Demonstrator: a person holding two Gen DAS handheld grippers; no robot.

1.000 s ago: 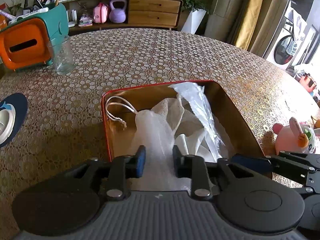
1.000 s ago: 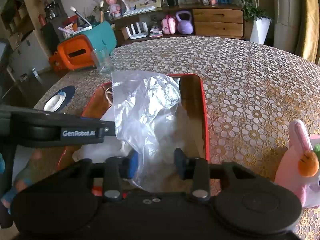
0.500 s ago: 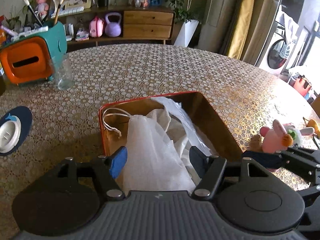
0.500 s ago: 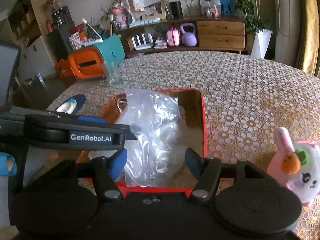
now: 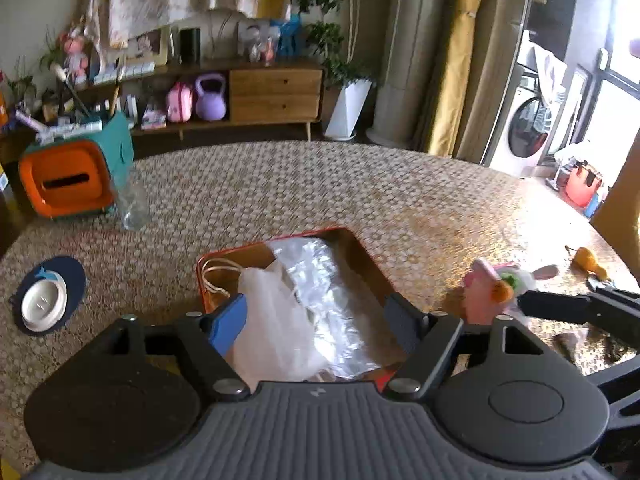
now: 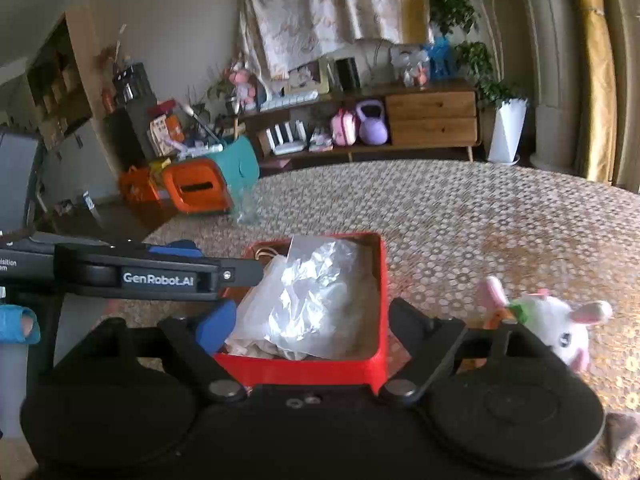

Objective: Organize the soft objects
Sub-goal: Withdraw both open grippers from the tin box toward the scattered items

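Observation:
A red box [image 5: 362, 254] [image 6: 382, 304] sits on the patterned table. Inside it lie a white mesh bag [image 5: 276, 320] and a crinkled clear plastic bag [image 5: 324, 280] [image 6: 308, 284]. My left gripper [image 5: 316, 322] hovers above the near end of the box, jaws opening, pads clear of the bags. My right gripper [image 6: 308, 326] is raised over the box's near wall, jaws opening too, nothing pressed between them. A pink and white plush rabbit [image 5: 496, 286] [image 6: 556, 320] lies on the table right of the box.
An orange and teal tissue box [image 5: 76, 176] [image 6: 204, 186] and a clear glass [image 5: 134, 206] stand at the far left. A white dish on a dark coaster [image 5: 46, 300] lies left. A small yellow toy [image 5: 586, 258] is at the far right edge.
Both grippers let go of their bags, spread their jaws wide and rose back from the box. The mesh bag and the plastic bag now rest inside it.

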